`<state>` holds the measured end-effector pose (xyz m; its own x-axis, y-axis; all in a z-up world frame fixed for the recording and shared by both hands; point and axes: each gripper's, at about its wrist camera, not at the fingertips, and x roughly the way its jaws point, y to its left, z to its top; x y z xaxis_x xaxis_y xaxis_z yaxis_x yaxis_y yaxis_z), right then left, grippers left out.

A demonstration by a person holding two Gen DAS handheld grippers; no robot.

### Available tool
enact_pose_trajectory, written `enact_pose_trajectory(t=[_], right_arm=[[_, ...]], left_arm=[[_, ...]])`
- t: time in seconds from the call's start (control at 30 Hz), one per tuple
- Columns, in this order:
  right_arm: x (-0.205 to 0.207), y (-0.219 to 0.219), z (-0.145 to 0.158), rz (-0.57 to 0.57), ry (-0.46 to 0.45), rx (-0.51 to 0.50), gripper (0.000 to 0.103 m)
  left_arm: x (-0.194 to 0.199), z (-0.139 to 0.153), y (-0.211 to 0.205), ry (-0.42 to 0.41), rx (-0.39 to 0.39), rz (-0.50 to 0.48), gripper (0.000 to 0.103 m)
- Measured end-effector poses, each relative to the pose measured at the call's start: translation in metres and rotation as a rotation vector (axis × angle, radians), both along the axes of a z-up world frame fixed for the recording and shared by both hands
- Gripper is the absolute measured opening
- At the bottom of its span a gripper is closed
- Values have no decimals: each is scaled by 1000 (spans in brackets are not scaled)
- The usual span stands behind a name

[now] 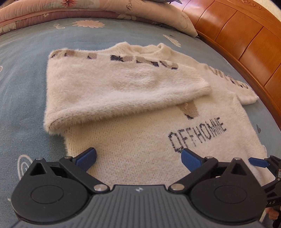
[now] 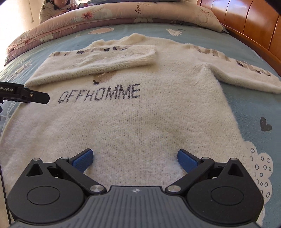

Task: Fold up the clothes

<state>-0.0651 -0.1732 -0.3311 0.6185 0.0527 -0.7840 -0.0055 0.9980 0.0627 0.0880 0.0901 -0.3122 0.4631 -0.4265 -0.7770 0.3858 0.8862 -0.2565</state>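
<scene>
A fluffy cream sweater (image 2: pixel 137 122) with dark "OFFHOMME" lettering lies flat on the bed, neck far from me. Its left sleeve (image 2: pixel 98 61) is folded across the chest; its right sleeve (image 2: pixel 242 73) lies spread out to the right. In the left wrist view the sweater (image 1: pixel 140 140) fills the middle, with the folded sleeve (image 1: pixel 123 91) on top. My left gripper (image 1: pixel 138 157) is open and empty over the hem's left part. My right gripper (image 2: pixel 135 159) is open and empty over the hem's middle. The left gripper's tip (image 2: pixel 35 96) shows at the left of the right wrist view.
The bed has a blue sheet (image 2: pixel 254 112) with flower and heart prints. A rolled pink floral quilt (image 2: pixel 87 19) lies at the far end. A wooden headboard (image 1: pixel 245 38) runs along the right side. A person (image 2: pixel 58 8) sits beyond the quilt.
</scene>
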Motion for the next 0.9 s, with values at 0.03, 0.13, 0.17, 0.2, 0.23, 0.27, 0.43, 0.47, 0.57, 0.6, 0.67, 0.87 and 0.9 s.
enact_pose_trajectory(t=[0.03,0.13,0.17,0.2,0.23,0.27,0.43,0.47,0.57,0.6,0.67,0.87,0.9], right_arm=[[-6,0,0,4,-3,-6,103],[-22,3,0,19,-15,-32,103],[-27,4,-1,27,-23,-44,103],[-32,4,-2,31,-33,-49,103],[-34,3,-3,28,-45,-44,103],[-37,2,-3,23,-56,-38,103],[-41,3,-7,3,-94,-45,103],[-41,3,-7,-1,-99,-44,103],[-44,2,-8,-3,-114,-37,103],[-45,2,-8,-4,-122,-35,103],[-50,2,-10,-5,-143,-32,103],[-58,-4,-12,18,-181,-5,103],[-58,-5,-12,21,-187,1,103]], left_arm=[[0,0,-1,-2,3,0,102],[-1,0,-2,-9,11,1,102],[-2,-1,-3,-11,14,1,102],[-2,-1,-3,-15,21,-1,102],[-3,-1,-4,-19,28,-2,102],[-4,-1,-6,-23,39,-6,102],[-13,-1,-11,-43,92,-11,102],[-17,-1,-13,-54,110,-11,102],[-33,-5,-18,-106,168,-16,102],[-40,-6,-19,-133,187,-23,102],[-55,-7,-20,-177,213,-19,102],[-115,-4,-14,-172,209,76,102],[-127,-6,-16,-171,220,74,102]])
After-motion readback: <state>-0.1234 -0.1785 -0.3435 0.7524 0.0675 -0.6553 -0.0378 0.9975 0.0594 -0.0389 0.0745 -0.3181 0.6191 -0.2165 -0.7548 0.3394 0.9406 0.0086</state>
